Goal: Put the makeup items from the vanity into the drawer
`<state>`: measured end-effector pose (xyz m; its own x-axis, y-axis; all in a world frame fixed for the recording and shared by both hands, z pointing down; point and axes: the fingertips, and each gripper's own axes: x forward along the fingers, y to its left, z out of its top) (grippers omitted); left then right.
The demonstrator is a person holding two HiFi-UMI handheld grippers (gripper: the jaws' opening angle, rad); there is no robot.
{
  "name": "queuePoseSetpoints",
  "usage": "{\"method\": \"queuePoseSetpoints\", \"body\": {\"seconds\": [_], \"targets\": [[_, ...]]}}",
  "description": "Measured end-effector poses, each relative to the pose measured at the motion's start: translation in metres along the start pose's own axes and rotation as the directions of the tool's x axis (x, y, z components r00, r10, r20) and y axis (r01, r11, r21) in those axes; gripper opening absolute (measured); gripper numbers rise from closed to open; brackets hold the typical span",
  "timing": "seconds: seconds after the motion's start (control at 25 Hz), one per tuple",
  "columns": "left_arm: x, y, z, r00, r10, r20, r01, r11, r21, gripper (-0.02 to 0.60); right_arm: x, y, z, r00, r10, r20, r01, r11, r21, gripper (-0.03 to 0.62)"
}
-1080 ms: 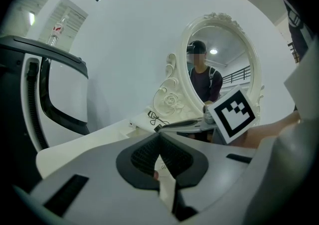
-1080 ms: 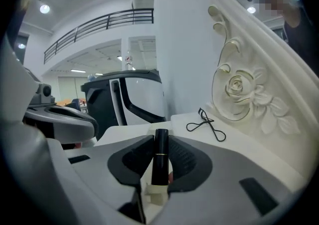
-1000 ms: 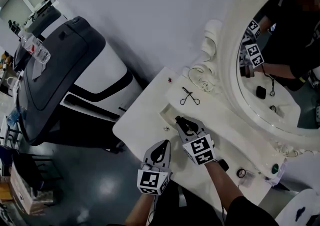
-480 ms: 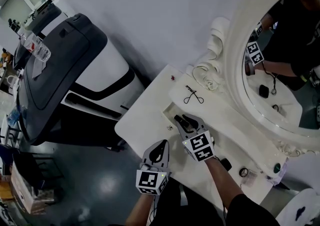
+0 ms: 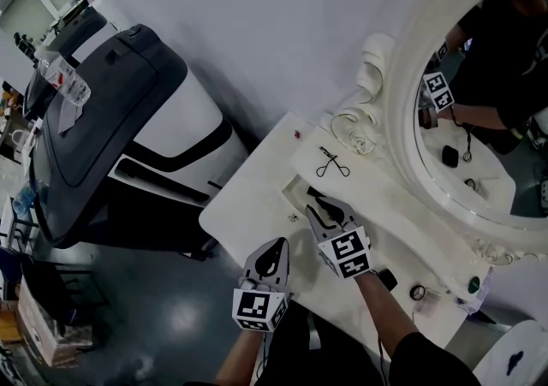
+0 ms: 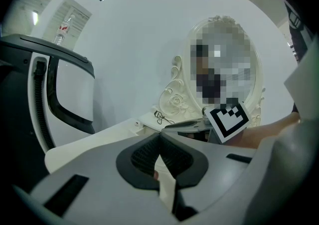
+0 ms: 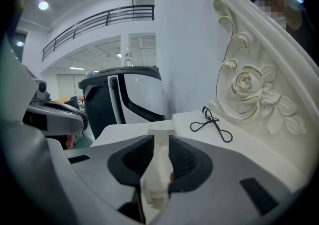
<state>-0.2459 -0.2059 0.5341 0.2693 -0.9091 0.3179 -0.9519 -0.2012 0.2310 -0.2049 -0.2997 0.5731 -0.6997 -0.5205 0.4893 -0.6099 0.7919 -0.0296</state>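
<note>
A black eyelash curler point(image 5: 330, 163) point(image 7: 212, 123) lies on the raised shelf of the white vanity point(image 5: 248, 196), below the carved rose. Just in front of it is the open white drawer point(image 5: 295, 190) point(image 7: 160, 126). My right gripper point(image 5: 317, 198) point(image 7: 161, 139) hangs over the drawer with its jaws a little apart and nothing visible between the pads. My left gripper point(image 5: 279, 243) point(image 6: 159, 134) stays at the vanity's near edge, shut and empty. The curler point(image 6: 160, 117) also shows in the left gripper view.
An oval mirror point(image 5: 479, 93) in an ornate white frame stands at the right. A small black item point(image 5: 385, 280), a round lidded item point(image 5: 416, 293) and a green-capped item point(image 5: 471, 288) sit on the vanity's right end. A large dark grey machine point(image 5: 111, 110) stands left of the table.
The view has shifted slightly. Both grippers keep their places and their jaws look unchanged.
</note>
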Motion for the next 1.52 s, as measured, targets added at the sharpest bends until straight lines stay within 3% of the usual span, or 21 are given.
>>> {"method": "queuePoseSetpoints", "body": {"seconds": [0.32, 0.56, 0.92, 1.52], "targets": [[-0.018, -0.015, 0.025, 0.998, -0.050, 0.035, 0.049, 0.998, 0.032, 0.015, -0.056, 0.009, 0.025, 0.995, -0.057, 0.078, 0.055, 0.998, 0.024, 0.095], [-0.034, -0.043, 0.037, 0.987, -0.150, 0.051, 0.146, 0.987, 0.067, 0.014, -0.124, 0.021, 0.031, 0.977, -0.160, 0.143, 0.153, 0.987, 0.059, 0.056], [-0.044, -0.105, 0.030, 0.956, -0.291, 0.029, 0.286, 0.952, 0.114, 0.015, -0.212, 0.027, -0.014, 0.944, -0.297, 0.141, 0.279, 0.951, 0.132, 0.025], [-0.031, -0.209, 0.001, 0.938, -0.344, -0.043, 0.346, 0.923, 0.170, 0.014, -0.322, -0.018, -0.065, 0.905, -0.385, 0.182, 0.345, 0.913, 0.216, 0.025]]}}
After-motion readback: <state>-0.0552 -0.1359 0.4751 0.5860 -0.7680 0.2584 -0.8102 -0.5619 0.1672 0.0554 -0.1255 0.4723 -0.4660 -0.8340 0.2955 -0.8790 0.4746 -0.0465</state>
